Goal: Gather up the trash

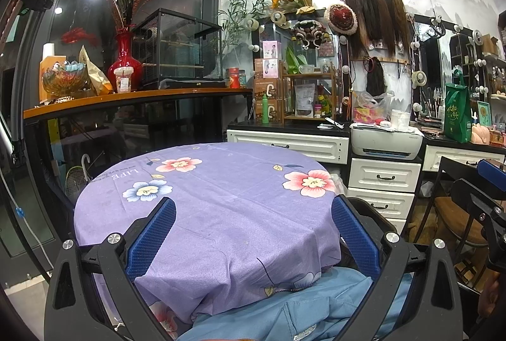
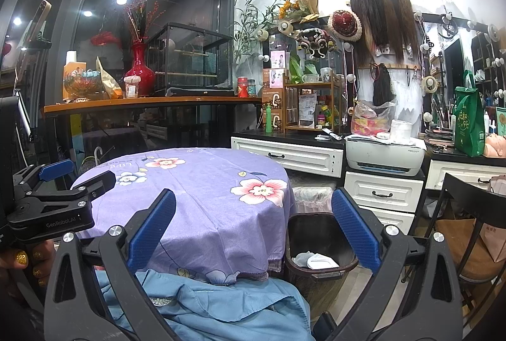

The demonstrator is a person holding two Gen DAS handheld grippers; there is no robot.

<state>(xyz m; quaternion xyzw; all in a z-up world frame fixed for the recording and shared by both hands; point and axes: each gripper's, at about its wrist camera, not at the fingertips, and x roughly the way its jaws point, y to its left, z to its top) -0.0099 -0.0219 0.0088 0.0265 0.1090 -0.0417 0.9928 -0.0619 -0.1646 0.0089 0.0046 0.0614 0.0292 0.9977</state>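
Left wrist view: my left gripper [image 1: 253, 233] hangs over the near edge of the worktop [image 1: 221, 202], fingers [image 1: 151, 240] wide apart and holding nothing. The purple flowered cloth shows no trash anywhere that I can see. At the far right edge the right gripper [image 1: 488, 183] pokes into frame, level with mine.

Right wrist view: my right gripper [image 2: 253, 227] also has its fingers [image 2: 354, 227] spread and empty. The bin [image 2: 316, 230] stands on the floor just right of the worktop [image 2: 189, 183], showing between and below my fingers, partly behind the right one. White crumpled trash [image 2: 316, 262] already lies inside it. The left gripper [image 2: 63, 192] sits at the left edge, over the cloth.

I judge the collecting done or nearly so. If anything more goes in, the right hand is nearer: the bin lies ahead and down from it, slightly right.
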